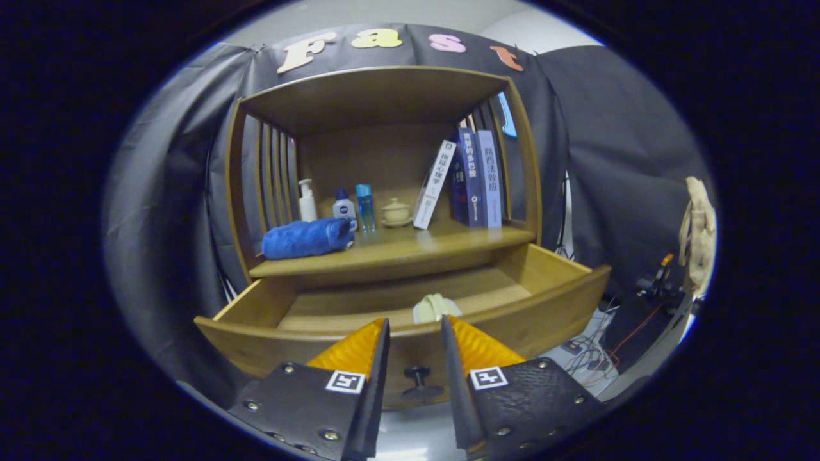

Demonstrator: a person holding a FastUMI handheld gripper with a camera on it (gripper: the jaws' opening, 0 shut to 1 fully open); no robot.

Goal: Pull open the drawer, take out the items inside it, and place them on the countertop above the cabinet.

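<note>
My claw (415, 323) hangs open and empty before the pulled-out drawer (410, 333), where a pale cloth (434, 308) lies just beyond the fingertips. On the counter (410, 250) above rest a blue towel (307, 238), bottles and books (474, 179); black cloth walls the booth.

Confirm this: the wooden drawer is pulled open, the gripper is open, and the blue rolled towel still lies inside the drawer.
Wrong on the towel. In the gripper view the blue rolled towel lies on the countertop. The wooden drawer is open, holding a pale cloth item; the gripper is open.
</note>
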